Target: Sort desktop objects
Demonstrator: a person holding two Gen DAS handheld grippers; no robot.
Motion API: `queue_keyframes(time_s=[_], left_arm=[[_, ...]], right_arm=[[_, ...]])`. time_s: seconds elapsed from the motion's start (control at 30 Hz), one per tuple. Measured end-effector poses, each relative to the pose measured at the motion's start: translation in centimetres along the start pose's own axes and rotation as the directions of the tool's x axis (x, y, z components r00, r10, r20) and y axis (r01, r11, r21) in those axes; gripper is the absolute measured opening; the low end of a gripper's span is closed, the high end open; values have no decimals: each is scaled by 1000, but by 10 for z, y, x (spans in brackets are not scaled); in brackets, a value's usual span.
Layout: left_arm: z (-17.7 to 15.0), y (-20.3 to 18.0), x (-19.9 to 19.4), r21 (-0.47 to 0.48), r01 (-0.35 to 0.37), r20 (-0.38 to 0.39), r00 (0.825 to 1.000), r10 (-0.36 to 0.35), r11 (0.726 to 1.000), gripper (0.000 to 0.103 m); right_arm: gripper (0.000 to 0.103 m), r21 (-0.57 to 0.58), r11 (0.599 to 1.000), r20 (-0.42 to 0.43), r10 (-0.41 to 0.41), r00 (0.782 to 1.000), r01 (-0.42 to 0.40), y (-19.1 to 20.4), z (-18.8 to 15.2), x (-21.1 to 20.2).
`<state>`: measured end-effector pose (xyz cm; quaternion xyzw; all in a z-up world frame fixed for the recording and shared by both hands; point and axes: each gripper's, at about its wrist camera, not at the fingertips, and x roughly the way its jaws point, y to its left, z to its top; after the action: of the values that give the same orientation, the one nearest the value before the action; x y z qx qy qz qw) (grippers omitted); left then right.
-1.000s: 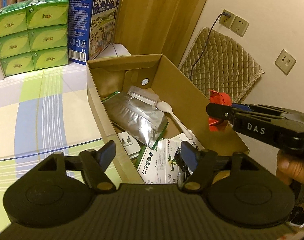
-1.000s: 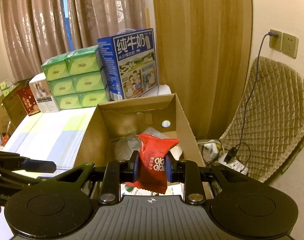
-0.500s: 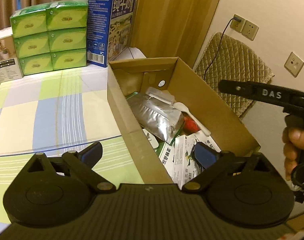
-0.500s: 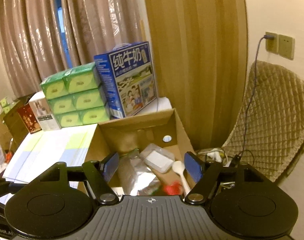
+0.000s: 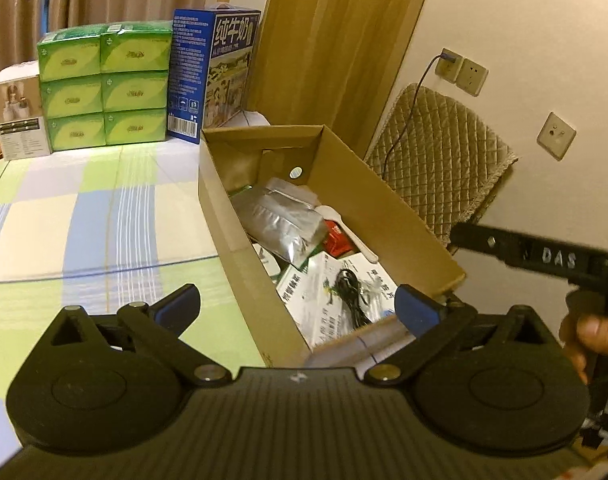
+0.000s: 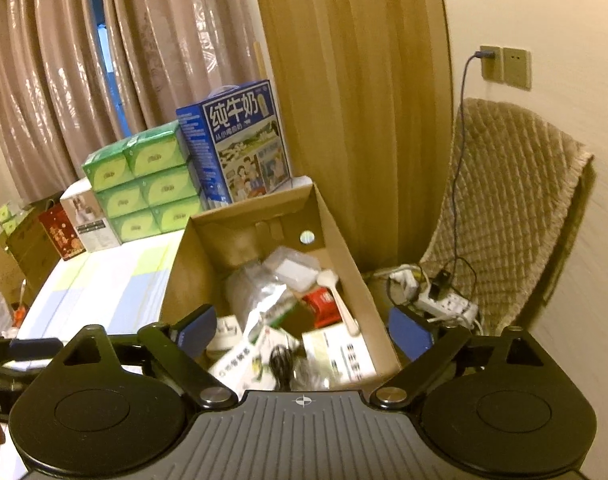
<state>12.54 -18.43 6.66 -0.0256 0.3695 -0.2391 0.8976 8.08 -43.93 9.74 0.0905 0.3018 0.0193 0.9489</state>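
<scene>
Left wrist view: the left gripper hangs above the near end of an open cardboard box, its blue-padded fingers spread wide with nothing between them. The box sits on a checked tablecloth of green, blue and cream. Inside it a red packet lies on the floor of the box, beside a silver foil pouch and touching a white plastic spoon that runs along the right wall. Nearer the camera lie green-and-white printed cartons with a coiled black cable on top. At right, the right gripper, marked "DAS", reaches in from outside the box wall, gripped by a hand at the frame's edge.

Right wrist view: the right gripper is likewise fully parted and holds nothing, poised over the same box. The red packet rests mid-box against the spoon, next to the foil pouch; a clear plastic tray sits farther back, though motion blur softens the detail. Behind the box stand a blue milk carton and a stack of green tissue packs. A power strip lies on the floor beside a quilted chair cover.
</scene>
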Motion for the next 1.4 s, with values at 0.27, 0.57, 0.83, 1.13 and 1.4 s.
queue_keyframes(time_s=[0.27,0.57,0.83,1.13,1.4], left_arm=[[-18,-21,-32,6,-38,50,998,37,999,101],[-38,-28,-58,-70,-13,58,998,18,997,101],[-49,-33,-81,-72,-25,66,997,30,997,101],[-63,-40,-100,-73,-67,28,997,70,995,101],[-73,-45,-118,-79,-83,19,996,85,993,102]], right_arm=[[96,13,1000,4,-8,1000,8,-2,-23,-45],[101,-35,999,26,-17,1000,18,2,-37,-88],[101,-120,992,1,-39,999,39,15,-54,-109],[101,-128,991,-8,-50,999,48,19,-67,-130],[101,-129,991,-3,-42,999,41,26,-71,-144]])
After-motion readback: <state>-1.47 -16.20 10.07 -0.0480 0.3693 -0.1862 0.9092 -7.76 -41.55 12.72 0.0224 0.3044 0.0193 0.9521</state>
